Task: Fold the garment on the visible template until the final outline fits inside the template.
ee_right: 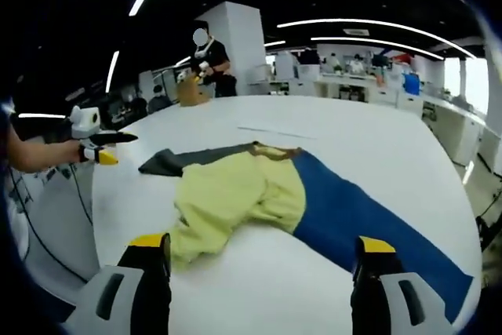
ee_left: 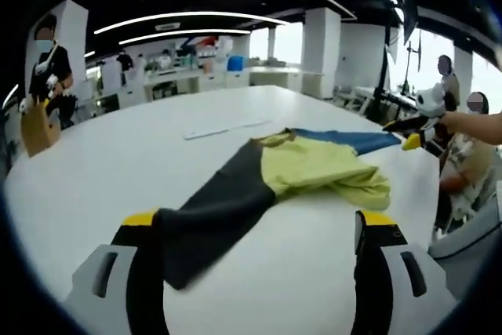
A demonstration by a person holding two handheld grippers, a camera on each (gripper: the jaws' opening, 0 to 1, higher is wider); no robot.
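1. Garment [ee_left: 282, 174] lies spread on the white worktop [ee_left: 118, 170]: dark sleeve toward left gripper [ee_left: 259, 272], blue sleeve toward right gripper [ee_right: 263, 268], yellow body bunched in the middle.
2. Both grippers: jaws wide apart, nothing held. Each sits at a sleeve end, prob. lined up to pinch and fold inward.
3. Left's jaws straddle the dark sleeve tip; right's straddle the yellow hem & blue sleeve.
4. Template outline: can't make out; a faint strip [ee_left: 223, 129] lies beyond the garment.
5. Judgement: folding barely begun.

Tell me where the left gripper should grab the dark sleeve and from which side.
Probably the dark sleeve's free end, which lies flat on the table right between the left gripper's open jaws. Come in low from that end, along the sleeve, and pinch the edge; the bunched yellow body farther on gives no clean hold.
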